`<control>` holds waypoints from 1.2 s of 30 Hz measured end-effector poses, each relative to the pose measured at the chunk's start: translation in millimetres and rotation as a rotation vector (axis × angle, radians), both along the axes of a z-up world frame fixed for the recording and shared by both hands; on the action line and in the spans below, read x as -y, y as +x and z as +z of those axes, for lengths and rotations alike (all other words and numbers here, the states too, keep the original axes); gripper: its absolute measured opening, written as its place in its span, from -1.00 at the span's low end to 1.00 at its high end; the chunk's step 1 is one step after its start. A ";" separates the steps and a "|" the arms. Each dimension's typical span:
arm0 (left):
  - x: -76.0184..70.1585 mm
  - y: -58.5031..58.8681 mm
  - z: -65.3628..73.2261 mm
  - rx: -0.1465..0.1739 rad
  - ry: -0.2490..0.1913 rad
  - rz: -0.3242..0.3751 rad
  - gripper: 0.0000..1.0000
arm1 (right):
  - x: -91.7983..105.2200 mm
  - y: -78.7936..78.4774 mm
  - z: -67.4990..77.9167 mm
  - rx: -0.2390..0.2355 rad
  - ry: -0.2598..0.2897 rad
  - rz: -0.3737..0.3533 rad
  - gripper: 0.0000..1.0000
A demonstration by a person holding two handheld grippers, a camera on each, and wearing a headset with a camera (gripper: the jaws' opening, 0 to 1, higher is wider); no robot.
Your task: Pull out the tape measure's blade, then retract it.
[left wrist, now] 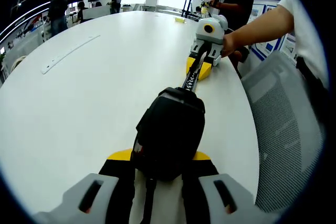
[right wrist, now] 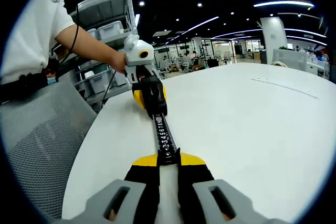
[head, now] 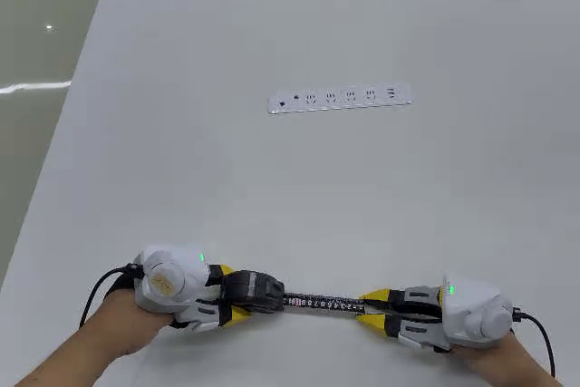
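On the tabletop (head: 272, 188), nearer the person than the power strip (head: 340, 97), the left gripper (head: 234, 293) pinched the black tape measure (head: 256, 291) between its fingers while the right gripper (head: 373, 307) clamped the drawn-out blade (head: 322, 303).

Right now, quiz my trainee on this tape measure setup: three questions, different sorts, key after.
1. True or false: the left gripper is shut on the tape measure's black case.
2. What does the right gripper clamp? A the blade; B the case; C nothing.
3. Fill in: beyond both grippers a white ___ lies on the table.
Key: 1 true; 2 A; 3 power strip.
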State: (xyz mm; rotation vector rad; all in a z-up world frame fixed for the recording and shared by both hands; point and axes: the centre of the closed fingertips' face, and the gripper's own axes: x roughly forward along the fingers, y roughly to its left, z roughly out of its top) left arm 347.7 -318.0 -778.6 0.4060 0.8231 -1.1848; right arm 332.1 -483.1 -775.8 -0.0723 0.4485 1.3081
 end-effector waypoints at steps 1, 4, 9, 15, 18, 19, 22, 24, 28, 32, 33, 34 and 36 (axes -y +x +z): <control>0.0 0.0 0.0 0.000 0.000 0.000 -0.39 | 0.5 -0.2 0.0 0.000 0.000 0.000 -0.81; 0.2 -0.4 0.3 0.002 0.002 0.000 -0.39 | 3.8 -0.6 0.2 -0.006 0.002 -0.004 -0.81; -0.1 -0.3 0.3 0.000 0.002 0.000 -0.39 | 9.3 -0.6 -0.1 -0.010 0.001 -0.009 -0.81; 0.0 -0.3 0.5 0.000 0.003 0.002 -0.39 | 16.3 -1.3 0.2 -0.013 0.001 -0.018 -0.81; 0.0 -0.2 0.5 0.000 0.003 0.002 -0.39 | 20.7 -1.8 0.5 -0.014 0.000 -0.021 -0.81; 0.0 -0.2 0.4 0.000 0.003 0.002 -0.39 | 22.6 -1.8 1.0 -0.016 0.001 -0.024 -0.81; 0.2 -0.2 0.5 0.001 0.003 0.002 -0.39 | 28.2 -2.6 2.8 -0.017 0.000 -0.030 -0.81; 0.4 -0.1 0.5 0.000 0.003 0.003 -0.39 | 32.9 -2.6 2.5 -0.017 0.000 -0.036 -0.81; 0.3 0.1 0.3 0.000 0.003 0.005 -0.39 | 39.0 -2.1 2.4 -0.021 0.001 -0.045 -0.81; 0.4 0.3 0.3 -0.001 0.002 0.006 -0.39 | 43.2 -2.5 2.7 -0.020 0.001 -0.050 -0.82; 0.4 0.3 0.3 -0.001 0.002 0.005 -0.39 | 43.4 -2.3 2.0 -0.021 0.001 -0.051 -0.82; 0.4 0.2 0.4 -0.002 0.002 0.005 -0.39 | 44.2 -3.0 1.7 -0.024 0.002 -0.050 -0.82; 0.5 0.1 0.4 -0.001 0.002 0.003 -0.39 | 44.9 -3.6 1.9 -0.024 0.001 -0.048 -0.82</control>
